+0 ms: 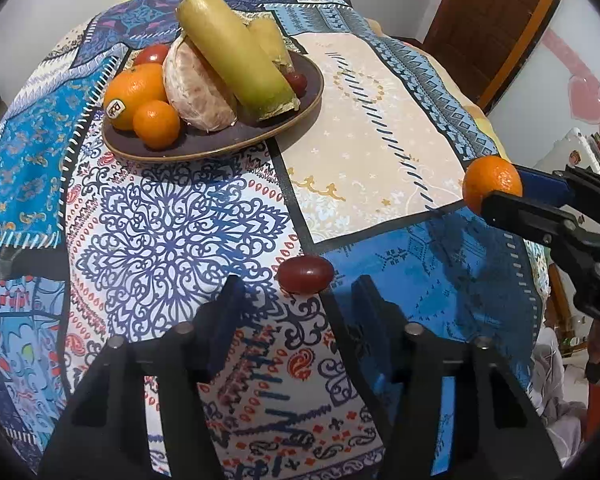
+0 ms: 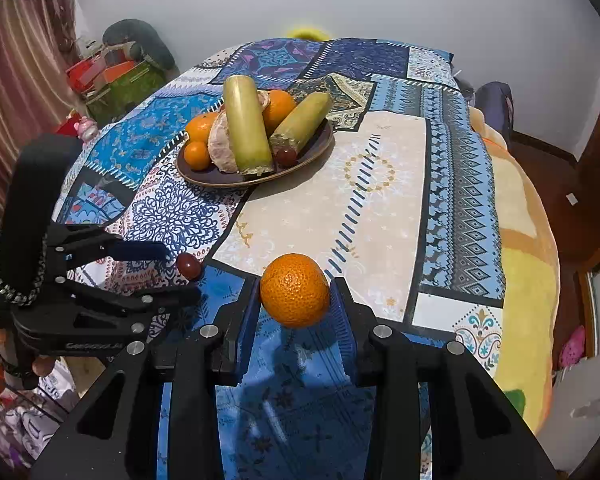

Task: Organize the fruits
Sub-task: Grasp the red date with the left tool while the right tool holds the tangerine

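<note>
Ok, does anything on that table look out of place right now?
One red grape lies alone on the cloth, off the plate, just ahead of the open left tool. The right tool holds a mandarin. Nothing looks spilled or damaged.

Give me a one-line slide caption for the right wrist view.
Right gripper clamps a small orange mandarin above the patterned tablecloth, the brown fruit plate beyond.

Each hand-held gripper is matte black: the left hand-held gripper [image 1: 298, 292] and right hand-held gripper [image 2: 296, 292] carry blue pads on their fingers [image 2: 249, 304], round silver bolt heads behind them, and angular cut-out linkages. The left one's thick black handle wears a braided black-and-white cord.
</note>
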